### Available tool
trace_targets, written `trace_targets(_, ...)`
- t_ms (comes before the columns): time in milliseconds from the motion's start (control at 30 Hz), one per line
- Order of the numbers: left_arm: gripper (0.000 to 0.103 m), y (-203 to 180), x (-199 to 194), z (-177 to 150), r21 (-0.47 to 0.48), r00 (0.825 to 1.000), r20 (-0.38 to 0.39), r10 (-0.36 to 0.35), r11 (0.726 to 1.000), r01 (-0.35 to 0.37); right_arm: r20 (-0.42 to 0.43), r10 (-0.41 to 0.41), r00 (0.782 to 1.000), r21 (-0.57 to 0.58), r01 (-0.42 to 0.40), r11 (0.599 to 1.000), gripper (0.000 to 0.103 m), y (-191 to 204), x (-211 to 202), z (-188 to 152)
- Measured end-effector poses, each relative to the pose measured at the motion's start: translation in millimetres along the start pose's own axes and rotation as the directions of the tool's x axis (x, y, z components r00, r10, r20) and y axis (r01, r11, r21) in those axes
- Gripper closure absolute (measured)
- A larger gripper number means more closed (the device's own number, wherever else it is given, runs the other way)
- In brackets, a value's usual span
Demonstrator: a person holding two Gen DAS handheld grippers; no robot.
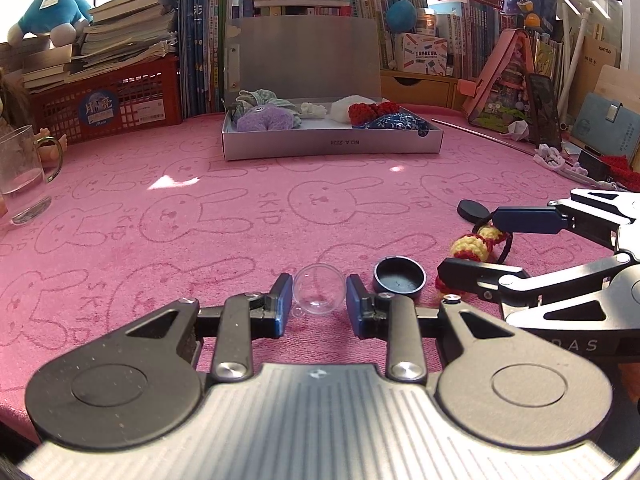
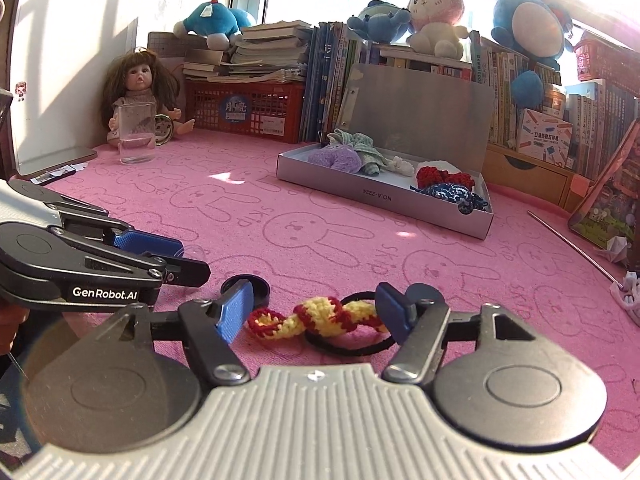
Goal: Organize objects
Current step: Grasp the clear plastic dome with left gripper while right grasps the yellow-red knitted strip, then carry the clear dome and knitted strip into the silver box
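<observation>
Left gripper is clamped on a clear plastic globe, parking it low over the pink bunny-print desk. Right gripper straddles the red-and-yellow crocheted hair tie, pads not touching. Silver cardboard box, probably where it's headed, sits at 1 o'clock.

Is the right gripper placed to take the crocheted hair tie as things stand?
Probably yes: the right gripper is open around the crocheted hair tie, with only the black cap close by.

Doll behind glass mug; plush toys atop books, red crate beneath
</observation>
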State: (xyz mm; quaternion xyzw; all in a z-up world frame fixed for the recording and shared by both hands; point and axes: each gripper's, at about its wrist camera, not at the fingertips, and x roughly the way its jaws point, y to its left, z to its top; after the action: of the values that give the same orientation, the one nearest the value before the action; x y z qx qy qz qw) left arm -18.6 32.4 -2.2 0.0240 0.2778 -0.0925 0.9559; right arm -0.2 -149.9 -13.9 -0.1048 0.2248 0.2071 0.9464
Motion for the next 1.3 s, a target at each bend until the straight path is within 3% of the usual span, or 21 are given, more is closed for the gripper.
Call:
trace_targets(400,0.069,-1.4,2.5,-1.5,-0.006,1.0,-0.01,-0.003,1.0,0.003,-0.043,0.019,0.999,0.055,-0.017,0.998,0.019,-4.8,15.3,-5.2)
trace_targets(667,0.069,-1.8,3.3,-1.9,-0.002,1.0,-0.004,0.004,1.0,-0.004,-0.035,0.021,0.999,0.095,-0.018,0.995,0.037,-7.2,10.5,-6.4)
trace_targets(767,0.069,-2.5,4.3,-1.5,-0.002,1.0,0.0,0.007,1.0,-0.007,-0.029,0.006,1.0,0.106,-0.003,0.994,0.054,-7.9,7.8,-5.2)
trace_targets(1300,0.069,-5.6,4.6,10.9,0.011,0.999,0.046,-0.001,1.0,0.0,0.007,-0.011,1.0,0.169,0.01,0.986,0.056,-21.0,6.1,7.0)
